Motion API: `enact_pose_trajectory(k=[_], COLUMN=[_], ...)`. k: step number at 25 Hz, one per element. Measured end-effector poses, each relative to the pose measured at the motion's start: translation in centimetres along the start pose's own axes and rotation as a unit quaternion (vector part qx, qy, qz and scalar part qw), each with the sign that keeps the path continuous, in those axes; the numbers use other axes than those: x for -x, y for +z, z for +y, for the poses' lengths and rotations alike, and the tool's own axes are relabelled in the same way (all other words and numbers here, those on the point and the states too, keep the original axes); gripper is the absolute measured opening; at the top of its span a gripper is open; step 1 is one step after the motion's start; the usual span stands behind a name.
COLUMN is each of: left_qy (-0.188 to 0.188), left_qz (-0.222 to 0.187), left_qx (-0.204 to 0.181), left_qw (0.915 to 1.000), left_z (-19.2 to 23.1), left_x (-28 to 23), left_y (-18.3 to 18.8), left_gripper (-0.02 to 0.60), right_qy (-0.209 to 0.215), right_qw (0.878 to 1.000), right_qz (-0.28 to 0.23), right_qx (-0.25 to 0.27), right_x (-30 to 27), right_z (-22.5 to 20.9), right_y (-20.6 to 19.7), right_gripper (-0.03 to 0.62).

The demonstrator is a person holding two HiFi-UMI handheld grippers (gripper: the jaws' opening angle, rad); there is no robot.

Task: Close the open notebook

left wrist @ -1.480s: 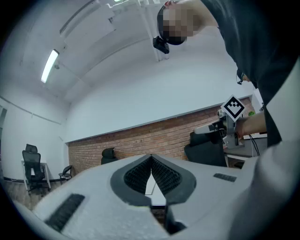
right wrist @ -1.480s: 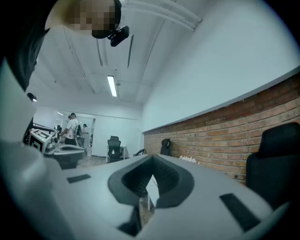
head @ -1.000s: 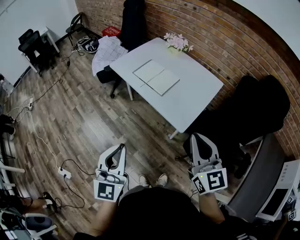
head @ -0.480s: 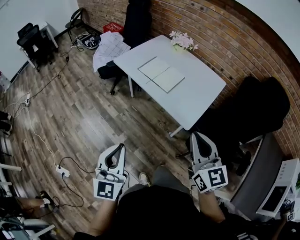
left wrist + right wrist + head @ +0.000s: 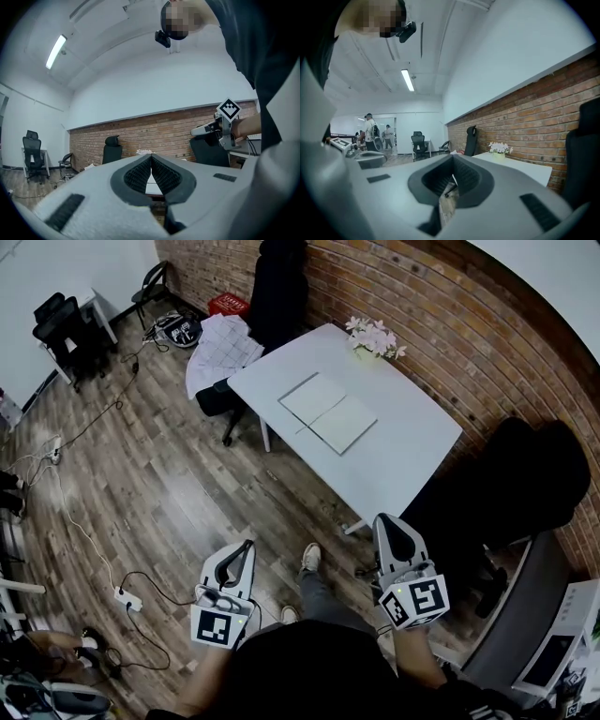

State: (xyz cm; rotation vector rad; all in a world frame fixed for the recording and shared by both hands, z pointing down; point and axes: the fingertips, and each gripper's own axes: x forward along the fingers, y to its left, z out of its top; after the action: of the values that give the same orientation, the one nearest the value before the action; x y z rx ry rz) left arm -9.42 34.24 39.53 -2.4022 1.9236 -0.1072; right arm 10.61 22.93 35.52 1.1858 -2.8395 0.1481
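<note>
The open notebook (image 5: 328,412) lies flat on the white table (image 5: 398,460), with pale pages facing up. Both grippers hang over the wooden floor, well short of the table. My left gripper (image 5: 247,544) points toward the table with its jaws shut and nothing between them; the left gripper view shows its ribbed pads (image 5: 140,172) meeting at the tip (image 5: 151,155). My right gripper (image 5: 382,519) is nearer the table's front corner, and its jaws also meet at the tip (image 5: 452,156) with nothing held. The right gripper's marker cube (image 5: 228,108) shows in the left gripper view.
A pot of pale flowers (image 5: 377,336) stands at the table's far edge by the brick wall. A black chair (image 5: 281,282) and a chair draped with a checked cloth (image 5: 220,348) stand at the far end. Dark chairs (image 5: 516,474) sit at the right. Cables and a power strip (image 5: 125,594) lie on the floor.
The person has stepped toward the table, one foot now forward between the grippers. Both grippers sit lower in the head view, and the table and notebook appear closer. Jaws unchanged.
</note>
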Motion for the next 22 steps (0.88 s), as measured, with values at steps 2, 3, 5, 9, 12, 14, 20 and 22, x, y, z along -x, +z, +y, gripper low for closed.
enact_pose_trajectory(k=[2,3,5,9,12,14,20,22], left_qy=[-0.003,-0.003,-0.004,-0.015,-0.016,-0.013,-0.007,-0.005], left_qz=[0.009,0.010,0.004,0.012,0.004,0.005,0.003,0.003], left_qx=[-0.003,-0.005,-0.010,-0.016,-0.018,-0.017,-0.006,-0.004], left_qw=[0.9999,0.9999,0.9999,0.9997,0.9997,0.9998,1.0000,1.0000], left_z=[1.1,1.8,2.9,4.2,4.8,5.3,6.7,7.4], left_x=[-2.5,-4.1,-7.3,-13.2,-16.9,-18.8,-22.1,-22.9], left_y=[-0.2,0.0,0.9,2.1,2.8,2.9,3.2,3.2], left_gripper=[0.025,0.025,0.025,0.025,0.025,0.025,0.025,0.025], right_qy=[-0.001,0.000,0.004,0.009,0.017,0.022,0.035,0.034], right_qw=[1.000,1.000,1.000,1.000,0.999,0.999,0.997,0.997], right_qz=[0.001,0.002,0.007,0.003,0.002,0.006,0.015,0.016], right_qx=[-0.008,-0.010,-0.013,-0.024,-0.028,-0.033,-0.063,-0.066], right_x=[-2.4,-3.8,-6.5,-11.2,-13.9,-15.2,-17.9,-18.8], right_z=[-1.6,-2.5,-4.4,-8.1,-10.2,-11.4,-12.9,-13.3], right_y=[-0.1,-0.1,0.1,1.4,1.7,1.5,1.2,1.1], right_gripper=[0.014,0.014,0.014,0.014,0.014,0.014,0.014,0.014])
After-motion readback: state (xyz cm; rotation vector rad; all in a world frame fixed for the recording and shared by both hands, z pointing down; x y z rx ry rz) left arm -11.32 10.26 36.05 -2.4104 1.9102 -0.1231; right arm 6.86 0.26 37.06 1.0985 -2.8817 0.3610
